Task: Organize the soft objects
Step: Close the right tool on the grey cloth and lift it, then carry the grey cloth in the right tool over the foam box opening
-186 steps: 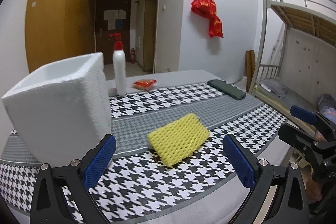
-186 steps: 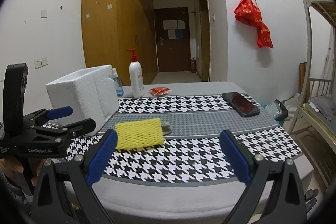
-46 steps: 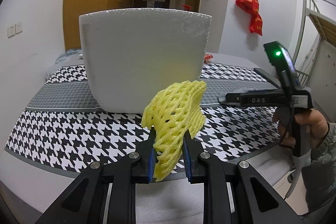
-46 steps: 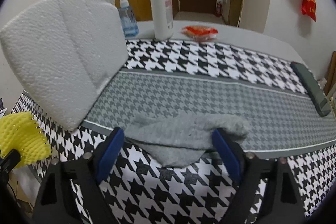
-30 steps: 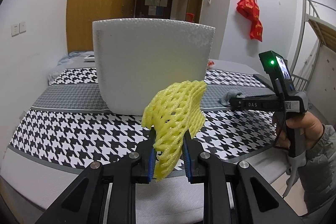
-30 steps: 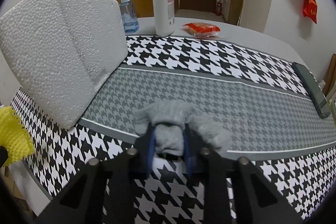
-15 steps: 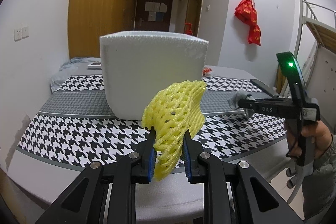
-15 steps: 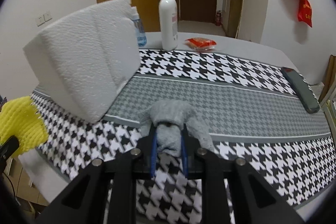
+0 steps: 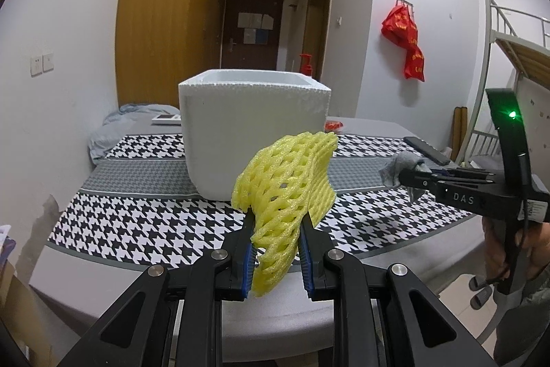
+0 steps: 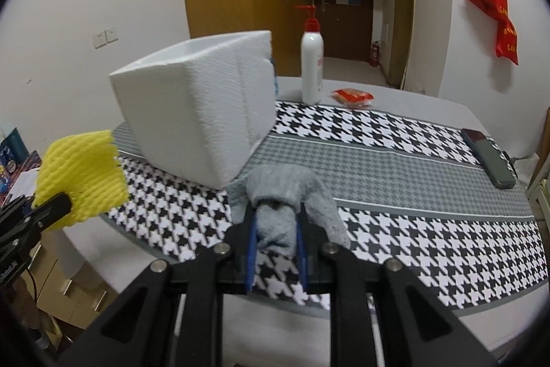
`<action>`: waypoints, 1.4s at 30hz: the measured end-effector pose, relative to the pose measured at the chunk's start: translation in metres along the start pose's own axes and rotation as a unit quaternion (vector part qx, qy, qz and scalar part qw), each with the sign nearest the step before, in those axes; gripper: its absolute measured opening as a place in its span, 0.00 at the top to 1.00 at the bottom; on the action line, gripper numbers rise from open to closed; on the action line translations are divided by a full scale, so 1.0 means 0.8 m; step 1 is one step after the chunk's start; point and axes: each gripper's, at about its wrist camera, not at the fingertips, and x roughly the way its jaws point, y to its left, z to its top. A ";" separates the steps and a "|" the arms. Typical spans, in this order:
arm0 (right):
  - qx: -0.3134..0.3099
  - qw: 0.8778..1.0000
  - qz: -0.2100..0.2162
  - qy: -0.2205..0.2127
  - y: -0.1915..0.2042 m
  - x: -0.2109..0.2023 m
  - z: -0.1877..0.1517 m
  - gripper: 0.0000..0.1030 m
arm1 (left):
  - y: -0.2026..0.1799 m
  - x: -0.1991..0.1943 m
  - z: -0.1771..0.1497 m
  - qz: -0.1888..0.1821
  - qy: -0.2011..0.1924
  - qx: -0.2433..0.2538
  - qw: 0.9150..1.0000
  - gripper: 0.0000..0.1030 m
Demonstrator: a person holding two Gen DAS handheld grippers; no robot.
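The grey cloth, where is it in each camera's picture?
Left wrist view: the grey cloth shows at the right, pinched in the right gripper.
Right wrist view: the grey cloth sits low in the middle, between the blue pads.
Shared landmark: the white foam box on the table.

pump bottle (image 10: pixel 312 72) upright; red packet (image 10: pixel 353 96) beside; phone (image 10: pixel 488 158) flat, table edge

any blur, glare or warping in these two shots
Left wrist view: sharp, yellow foam net crisp, walls and door frames bowed by the fisheye, corners black. Right wrist view: softer, foam box edges and grey cloth slightly smeared. No strong glare in either.
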 end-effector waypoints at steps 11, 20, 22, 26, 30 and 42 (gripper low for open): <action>0.010 0.999 0.009 -0.031 0.016 -0.037 -0.019 0.78 | 0.003 -0.014 0.007 0.005 -0.003 0.007 1.000 0.77; 0.013 0.997 0.044 -0.055 0.028 -0.063 -0.019 0.78 | 0.002 -0.022 0.012 0.000 -0.015 0.015 1.000 0.77; 0.009 0.997 0.045 -0.064 0.035 -0.068 -0.017 0.78 | 0.004 -0.024 0.015 0.000 -0.018 0.016 1.000 0.77; 0.004 0.996 0.050 -0.074 0.044 -0.072 -0.014 0.78 | 0.007 -0.027 0.023 -0.002 -0.025 0.017 1.000 0.77; 0.004 0.994 0.069 -0.080 0.050 -0.073 -0.005 0.78 | 0.011 -0.032 0.033 0.002 -0.036 0.017 0.999 0.77; -0.010 0.992 0.073 -0.105 0.058 -0.082 0.016 0.78 | 0.024 -0.037 0.052 0.008 -0.054 0.010 0.998 0.77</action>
